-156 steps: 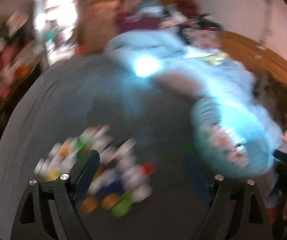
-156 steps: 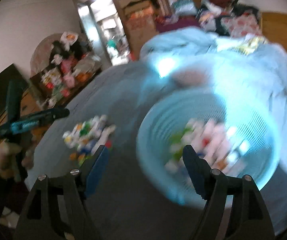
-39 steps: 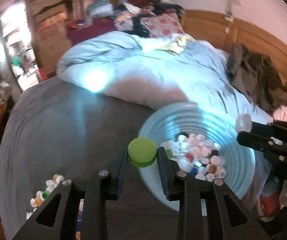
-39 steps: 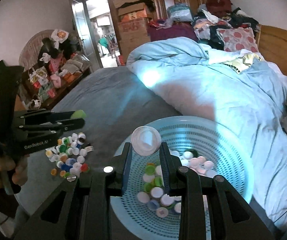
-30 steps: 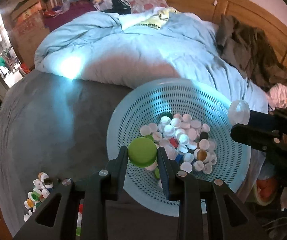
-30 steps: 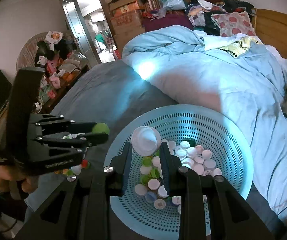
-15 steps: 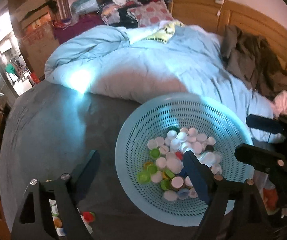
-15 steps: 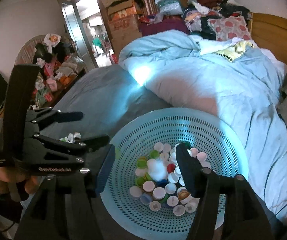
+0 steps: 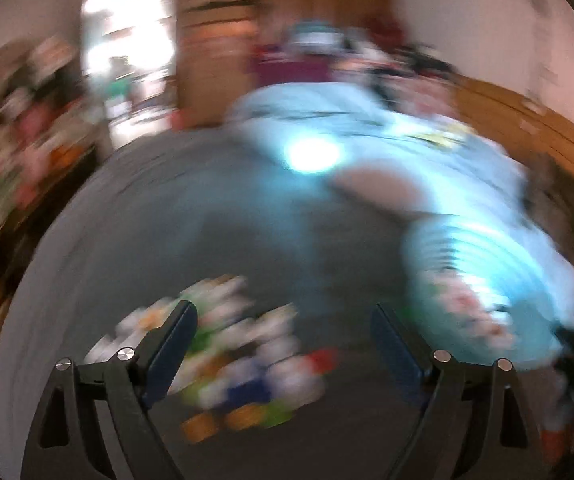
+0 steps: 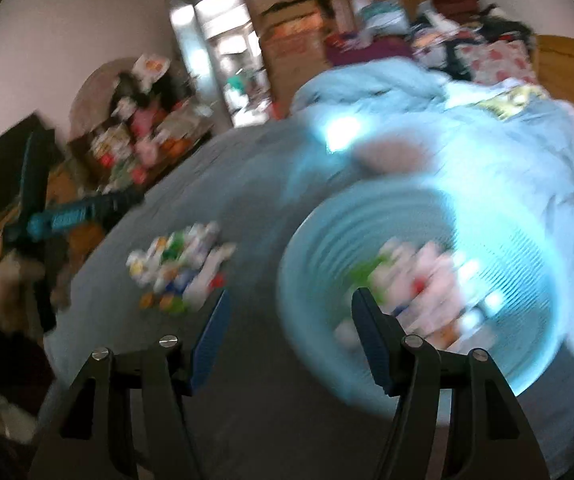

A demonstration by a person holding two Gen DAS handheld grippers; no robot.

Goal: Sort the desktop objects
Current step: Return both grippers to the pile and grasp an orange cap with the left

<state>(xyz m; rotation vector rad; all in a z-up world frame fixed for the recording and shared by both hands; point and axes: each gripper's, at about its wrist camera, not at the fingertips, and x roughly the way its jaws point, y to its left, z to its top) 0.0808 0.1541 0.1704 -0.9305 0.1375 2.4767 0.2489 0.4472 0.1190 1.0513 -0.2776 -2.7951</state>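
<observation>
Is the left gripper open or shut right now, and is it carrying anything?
Open and empty: the left gripper's jaws stand wide apart with nothing between them.

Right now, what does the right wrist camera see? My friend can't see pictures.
A blurry picture shows the right gripper open and empty above a grey bed cover. A light blue basket with bottle caps in it sits on the right, and a pile of loose caps lies to its left. The left gripper shows at the far left.

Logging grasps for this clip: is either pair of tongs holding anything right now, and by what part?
Nothing is held. The left tongs and the right tongs both stand open and empty above the grey bedspread.
</observation>
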